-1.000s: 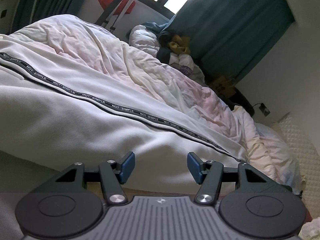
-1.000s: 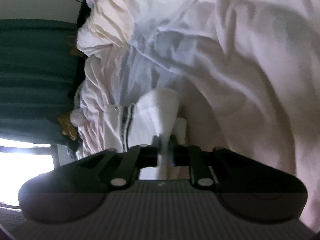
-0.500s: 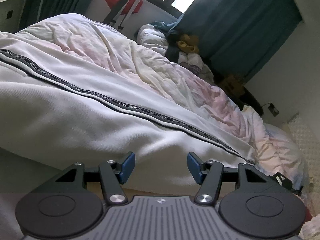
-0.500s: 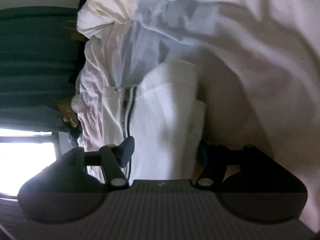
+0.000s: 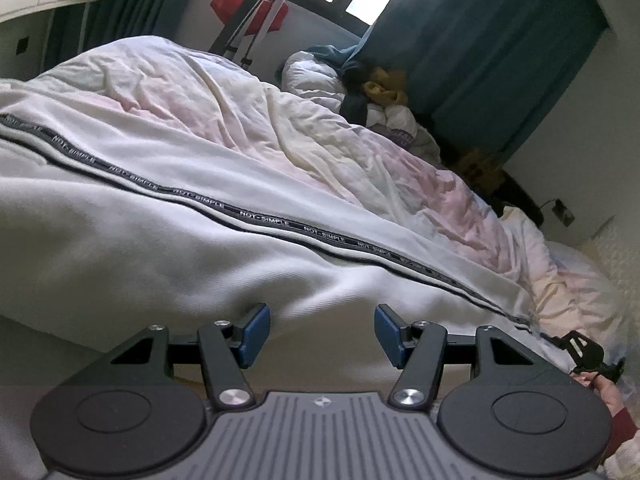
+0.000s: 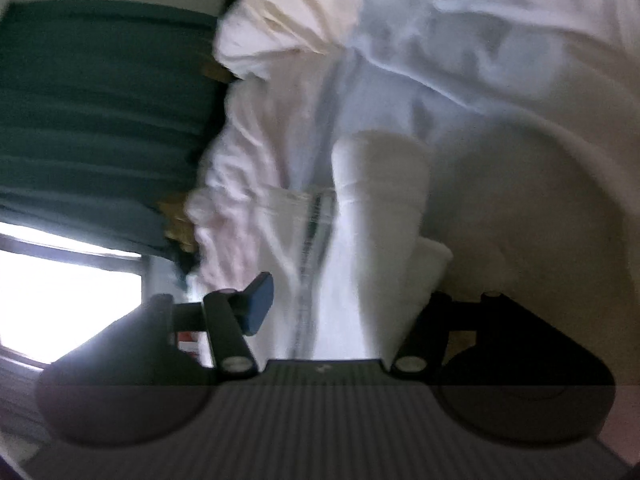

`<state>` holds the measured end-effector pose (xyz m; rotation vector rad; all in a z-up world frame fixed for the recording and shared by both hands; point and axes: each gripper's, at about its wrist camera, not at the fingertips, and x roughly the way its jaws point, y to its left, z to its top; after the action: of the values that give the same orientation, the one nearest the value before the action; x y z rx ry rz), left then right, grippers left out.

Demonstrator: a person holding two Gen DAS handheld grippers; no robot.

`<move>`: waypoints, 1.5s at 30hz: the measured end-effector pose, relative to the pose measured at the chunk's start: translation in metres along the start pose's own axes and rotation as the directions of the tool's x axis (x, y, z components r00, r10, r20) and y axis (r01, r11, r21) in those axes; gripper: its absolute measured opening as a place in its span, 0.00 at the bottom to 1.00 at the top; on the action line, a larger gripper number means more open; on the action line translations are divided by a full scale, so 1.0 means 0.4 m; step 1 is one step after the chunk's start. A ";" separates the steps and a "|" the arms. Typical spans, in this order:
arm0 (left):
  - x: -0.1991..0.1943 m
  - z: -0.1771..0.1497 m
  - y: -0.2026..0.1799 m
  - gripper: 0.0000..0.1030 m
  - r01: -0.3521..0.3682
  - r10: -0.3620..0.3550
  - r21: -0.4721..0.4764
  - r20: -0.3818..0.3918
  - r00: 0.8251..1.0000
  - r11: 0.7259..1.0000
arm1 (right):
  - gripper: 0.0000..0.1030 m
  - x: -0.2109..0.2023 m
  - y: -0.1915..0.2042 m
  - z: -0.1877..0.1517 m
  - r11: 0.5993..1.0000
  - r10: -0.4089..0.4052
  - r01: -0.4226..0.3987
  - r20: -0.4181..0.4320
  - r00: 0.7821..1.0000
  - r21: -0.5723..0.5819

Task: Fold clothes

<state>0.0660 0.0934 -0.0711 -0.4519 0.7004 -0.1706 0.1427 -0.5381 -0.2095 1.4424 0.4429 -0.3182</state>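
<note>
L gripper [image 5: 320, 334]: tilted down toward bed edge, blue pads [image 5: 254, 334] well apart, nothing btwn them, hovering just short of white garment [image 5: 160, 248]; garment spread flat across duvet [image 5: 280, 132], black lettered stripe [image 5: 280, 224] running along it from upper left to lower right.

R gripper [image 6: 340, 304]: rolled sideways, so window [image 6: 68, 292] sits at left of its view, pointed slightly down; jaws closing w/ bunched white end of garment [image 6: 372, 240] btwn them; left pad [image 6: 258, 304] clear of cloth, right pad hidden behind fold, so contact there can't be told; view blurred.

R hand [image 5: 608, 396]: seen at lower right of L wrist view w/ dark red cuff [image 5: 622, 428], wrapped on gripper handle near garment's far end.

Background: teal curtains [image 5: 500, 60]; clothes heap [image 5: 376, 96] by window.
</note>
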 end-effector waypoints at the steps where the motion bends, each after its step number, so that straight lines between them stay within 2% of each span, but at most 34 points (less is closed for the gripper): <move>1: 0.003 0.002 -0.003 0.59 -0.004 0.004 0.006 0.003 1.000 1.000 | 0.39 0.000 -0.003 0.000 1.000 -0.007 0.007 -0.001 1.000 0.004; 3: 0.011 0.015 -0.014 0.59 -0.014 0.013 0.032 0.007 1.000 0.999 | 0.19 -0.005 -0.006 0.000 1.000 -0.016 0.016 0.002 1.000 0.009; 6: 0.015 0.037 -0.028 0.59 -0.016 0.013 0.057 0.049 0.999 0.998 | 0.15 -0.020 0.014 0.001 0.999 -0.019 0.019 0.008 1.000 -0.036; 10: 0.040 0.061 -0.031 0.63 -0.097 0.090 0.085 0.083 0.993 0.992 | 0.14 -0.032 0.052 -0.003 0.995 -0.009 0.012 0.031 0.999 -0.104; 16: 0.093 0.069 -0.038 0.62 -0.198 0.195 0.166 0.033 0.980 0.966 | 0.13 -0.062 0.131 -0.031 0.962 0.045 -0.022 0.079 0.996 -0.272; 18: 0.102 0.066 -0.048 0.65 -0.210 0.212 0.206 0.014 0.977 0.956 | 0.13 -0.074 0.156 -0.037 0.939 0.070 -0.042 0.072 0.995 -0.341; 20: 0.117 0.063 -0.057 0.66 -0.223 0.231 0.250 -0.005 0.973 0.942 | 0.13 -0.081 0.167 -0.042 0.922 0.060 -0.027 0.073 0.996 -0.386; 23: 0.135 0.054 -0.050 0.67 -0.223 0.240 0.269 -0.029 0.970 0.937 | 0.13 -0.088 0.176 -0.049 0.904 0.044 -0.008 0.074 0.996 -0.427; 26: 0.141 0.051 -0.038 0.67 -0.206 0.226 0.289 -0.040 0.973 0.935 | 0.13 -0.099 0.175 -0.052 0.906 0.036 0.000 0.077 0.996 -0.424; 29: 0.131 0.061 -0.017 0.66 -0.176 0.194 0.271 -0.042 0.980 0.946 | 0.13 -0.115 0.203 -0.069 0.893 0.045 0.000 0.090 0.995 -0.450; 32: 0.113 0.072 -0.003 0.66 -0.139 0.153 0.254 -0.036 0.988 0.957 | 0.13 -0.146 0.266 -0.120 0.832 0.067 0.015 0.128 0.990 -0.554; 34: 0.103 0.079 0.001 0.66 -0.140 0.153 0.260 -0.032 0.988 0.955 | 0.13 -0.165 0.317 -0.159 0.783 0.094 0.021 0.152 0.984 -0.621; 36: 0.091 0.088 0.008 0.66 -0.144 0.155 0.259 -0.022 0.988 0.955 | 0.13 -0.188 0.375 -0.211 0.717 0.130 0.024 0.168 0.977 -0.697; 40: 0.061 0.098 0.006 0.69 -0.140 0.147 0.262 -0.005 0.989 0.955 | 0.13 -0.236 0.494 -0.356 0.545 0.220 0.030 0.178 0.959 -0.838; 45: 0.022 0.111 0.010 0.71 -0.149 0.147 0.254 0.028 0.989 0.955 | 0.13 -0.260 0.586 -0.582 0.337 0.301 0.061 0.169 0.938 -0.940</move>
<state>0.1016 0.1094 -0.0482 -0.1515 0.6904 -0.1152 0.1376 -0.2870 0.0293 0.2117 0.1607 -0.1021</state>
